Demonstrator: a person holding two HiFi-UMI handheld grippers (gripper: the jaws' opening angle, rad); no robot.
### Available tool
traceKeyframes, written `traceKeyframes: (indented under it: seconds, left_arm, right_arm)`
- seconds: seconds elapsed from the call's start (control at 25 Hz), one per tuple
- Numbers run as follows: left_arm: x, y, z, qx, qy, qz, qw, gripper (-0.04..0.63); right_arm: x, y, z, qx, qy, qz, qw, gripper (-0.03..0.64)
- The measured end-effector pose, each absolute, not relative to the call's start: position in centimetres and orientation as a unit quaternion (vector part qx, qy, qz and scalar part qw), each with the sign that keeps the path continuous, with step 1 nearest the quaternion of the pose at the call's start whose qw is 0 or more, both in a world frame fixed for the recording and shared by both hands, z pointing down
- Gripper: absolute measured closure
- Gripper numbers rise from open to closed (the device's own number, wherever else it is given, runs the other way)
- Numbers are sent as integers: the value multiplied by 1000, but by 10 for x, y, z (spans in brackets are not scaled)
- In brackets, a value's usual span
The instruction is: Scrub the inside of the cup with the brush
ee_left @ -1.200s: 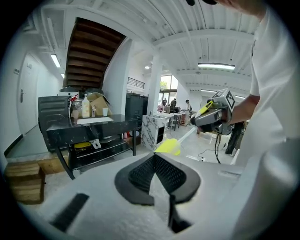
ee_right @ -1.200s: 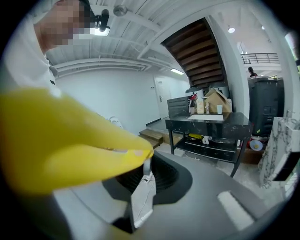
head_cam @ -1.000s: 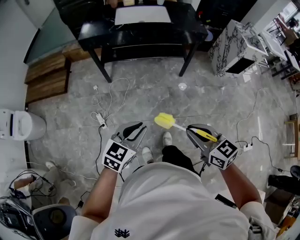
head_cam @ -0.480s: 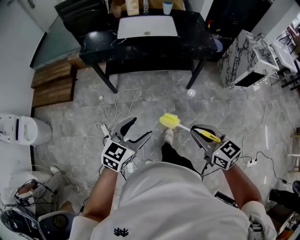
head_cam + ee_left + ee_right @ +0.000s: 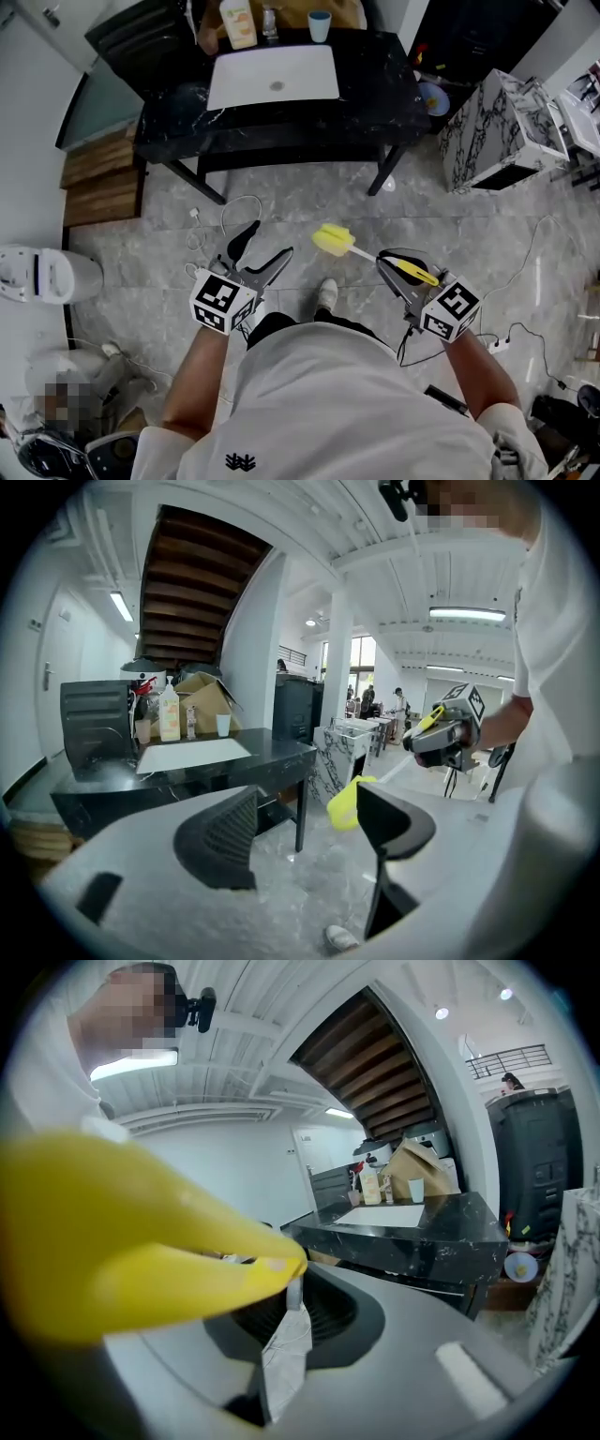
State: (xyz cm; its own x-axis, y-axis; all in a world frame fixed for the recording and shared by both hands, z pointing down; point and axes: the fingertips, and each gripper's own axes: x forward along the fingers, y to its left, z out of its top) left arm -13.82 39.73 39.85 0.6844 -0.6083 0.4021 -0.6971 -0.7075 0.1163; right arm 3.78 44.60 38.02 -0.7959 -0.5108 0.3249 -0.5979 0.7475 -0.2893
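My right gripper point(image 5: 401, 265) is shut on the yellow handle of the brush point(image 5: 333, 241), whose yellow sponge head points forward and left over the floor. In the right gripper view the handle point(image 5: 141, 1232) fills the left side and hides the upper jaw. My left gripper point(image 5: 270, 241) hangs over the floor with its jaws opening and nothing between them. From the left gripper point(image 5: 300, 827) view, the brush head point(image 5: 343, 803) shows just past the right jaw. The cup point(image 5: 320, 25) stands upright at the back of the black table, far from both grippers; it also shows as the small cup point(image 5: 222, 725) and the cup point(image 5: 415, 1190).
A black table point(image 5: 375, 66) carries a white sink basin point(image 5: 272, 75) and a bottle point(image 5: 239, 23). A marble-patterned cabinet point(image 5: 487, 122) stands at the right. Cables point(image 5: 225, 211) lie on the grey floor; wooden steps point(image 5: 94, 178) and a white appliance point(image 5: 37, 272) are at the left.
The left gripper's jaws have gone from nearly shut to wide apart. The table has come closer and more of it shows. The brush stays in the right gripper.
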Motion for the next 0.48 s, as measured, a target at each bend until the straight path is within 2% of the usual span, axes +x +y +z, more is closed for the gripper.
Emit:
traceKeyframes:
  seconds: [0.48]
  left_arm:
    - [-103, 251, 398, 908, -364, 182, 106, 264]
  right_arm:
    - [66, 343, 386, 319, -922, 194, 100, 566]
